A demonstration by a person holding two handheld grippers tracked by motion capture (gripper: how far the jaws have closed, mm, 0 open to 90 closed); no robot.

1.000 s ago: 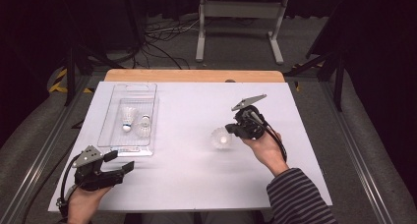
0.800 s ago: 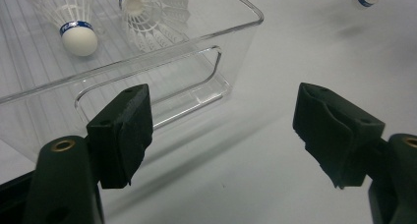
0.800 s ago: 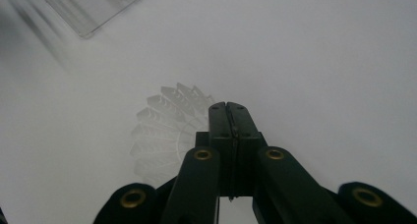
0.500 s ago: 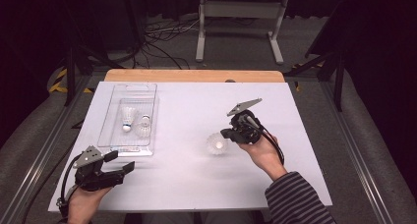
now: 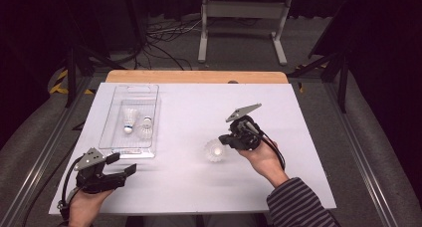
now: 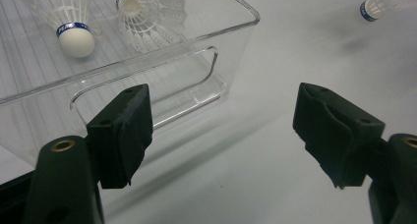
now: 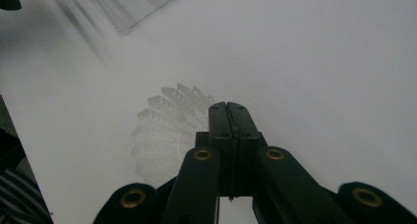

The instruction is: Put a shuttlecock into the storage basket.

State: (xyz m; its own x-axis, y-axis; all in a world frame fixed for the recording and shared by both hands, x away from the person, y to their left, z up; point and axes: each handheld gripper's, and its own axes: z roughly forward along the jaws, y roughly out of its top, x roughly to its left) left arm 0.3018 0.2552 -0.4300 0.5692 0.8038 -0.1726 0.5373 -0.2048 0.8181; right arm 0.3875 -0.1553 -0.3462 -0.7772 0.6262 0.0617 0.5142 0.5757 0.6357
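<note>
Right gripper (image 5: 225, 140) touches a shuttlecock (image 5: 214, 150) on the white table (image 5: 189, 187). Left gripper (image 5: 124, 165) rests near a clear tray (image 5: 119, 148) holding two shuttlecocks.

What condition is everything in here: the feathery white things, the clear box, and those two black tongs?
Clear plastic tray: open-topped, flat on the white table.
Two white feather shuttlecocks in the tray: lying on their sides.
Third white shuttlecock: outside the tray, gripped by its feathered skirt.
Right tongs: shut on the third shuttlecock.
Left tongs: open, holding nothing, near the tray's handle end.
</note>
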